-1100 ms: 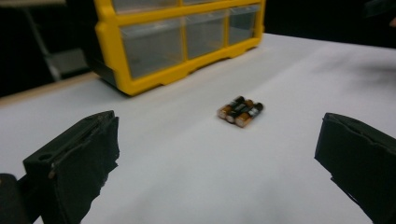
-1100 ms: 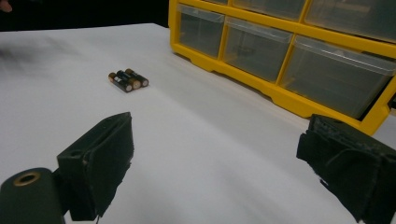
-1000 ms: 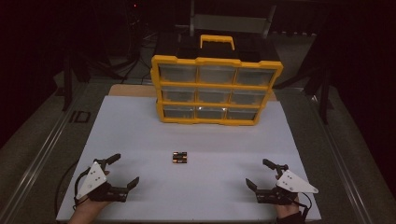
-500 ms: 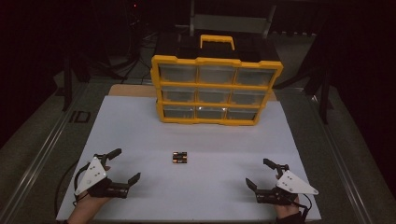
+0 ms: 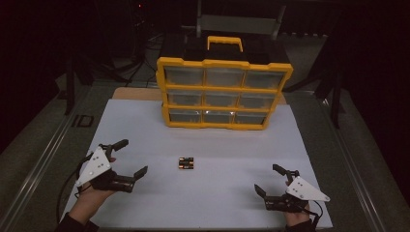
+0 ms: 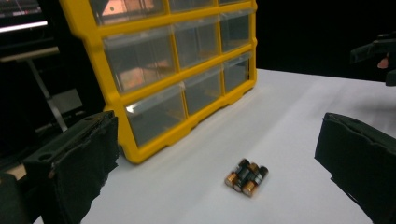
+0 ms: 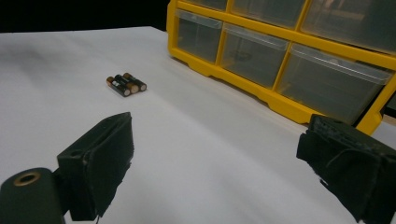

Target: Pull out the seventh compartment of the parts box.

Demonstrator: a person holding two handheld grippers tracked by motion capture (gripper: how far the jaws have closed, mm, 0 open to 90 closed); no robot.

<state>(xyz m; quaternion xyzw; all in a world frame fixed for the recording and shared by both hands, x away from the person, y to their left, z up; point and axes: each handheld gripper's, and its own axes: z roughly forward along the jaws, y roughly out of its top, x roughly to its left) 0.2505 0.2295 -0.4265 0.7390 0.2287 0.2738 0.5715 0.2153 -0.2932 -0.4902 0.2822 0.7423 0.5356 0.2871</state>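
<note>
- High view: the left gripper and the right gripper are held low over the white table, each with its jaws spread wide and nothing between them.
- The batteries, three small cylinders bundled side by side, are seen lying on the table between the two grippers, well apart from both and in front of the yellow drawer cabinet.
- The step in hand is judged to be the approach: nothing has been grasped yet, and every drawer that can be seen appears closed.
- In the left gripper view the batteries are framed between the padded black jaws, so a reach from that side is judged likely; the jaws would need to be lowered around the bundle and closed across its short side.
- The batteries are black-bodied with copper-coloured ends, smooth and round, so rolling apart under a loose pinch is a risk.
- The cabinet is hard yellow plastic with clear, glossy drawer fronts; small items may lie inside some drawers, though the dim light leaves this uncertain.
- The jaw pads look like rough, dark foam, and the table surface is matte and plain.
</note>
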